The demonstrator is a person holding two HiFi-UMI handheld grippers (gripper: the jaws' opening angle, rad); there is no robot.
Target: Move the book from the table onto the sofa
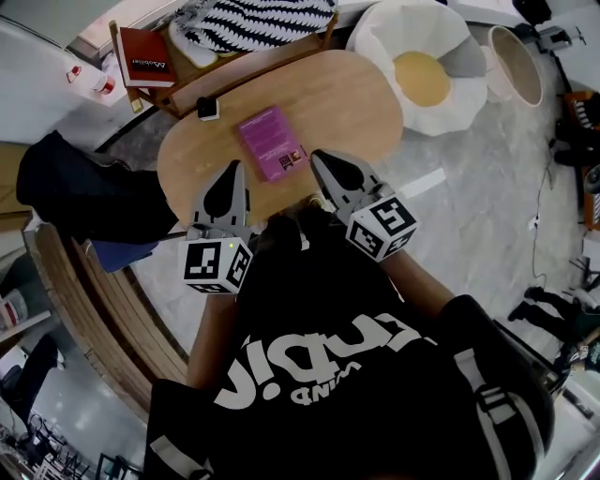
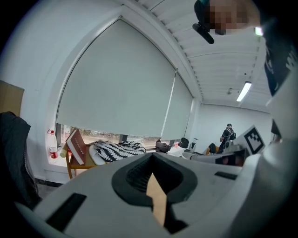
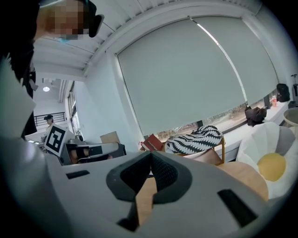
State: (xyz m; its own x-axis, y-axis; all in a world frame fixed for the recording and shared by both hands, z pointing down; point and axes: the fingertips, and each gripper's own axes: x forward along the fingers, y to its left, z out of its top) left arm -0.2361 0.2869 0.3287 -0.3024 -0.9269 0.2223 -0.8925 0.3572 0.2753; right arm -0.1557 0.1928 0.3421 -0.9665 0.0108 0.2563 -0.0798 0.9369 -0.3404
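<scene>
While the magenta book (image 1: 272, 142) lies flat on the oval wooden table (image 1: 356, 94), near the edge closest to the person, both grippers hang at that edge with nothing in them. The left gripper (image 1: 235, 169) sits at the book's 7 o'clock, apart from it. Its jaws are pressed together and empty, and its own view shows only a sliver of tabletop behind the closed tips. The right gripper (image 1: 318, 157) sits at the book's 4 o'clock, its tip close by the book's near right corner, though contact cannot be made out. Its jaws are likewise clenched on nothing. A small black-and-white object (image 1: 208, 108) rests on the table at the book's 10 o'clock. Beyond the table, at 11 o'clock, a red book (image 1: 145, 58) leans on a wooden chair (image 1: 187, 75) beside a black-and-white striped cushion (image 1: 253, 19). At the table's 1 o'clock stands a white egg-shaped cushion (image 1: 422, 33) with a yellow centre. A black jacket (image 1: 80, 192) lies at the table's 8 o'clock.
</scene>
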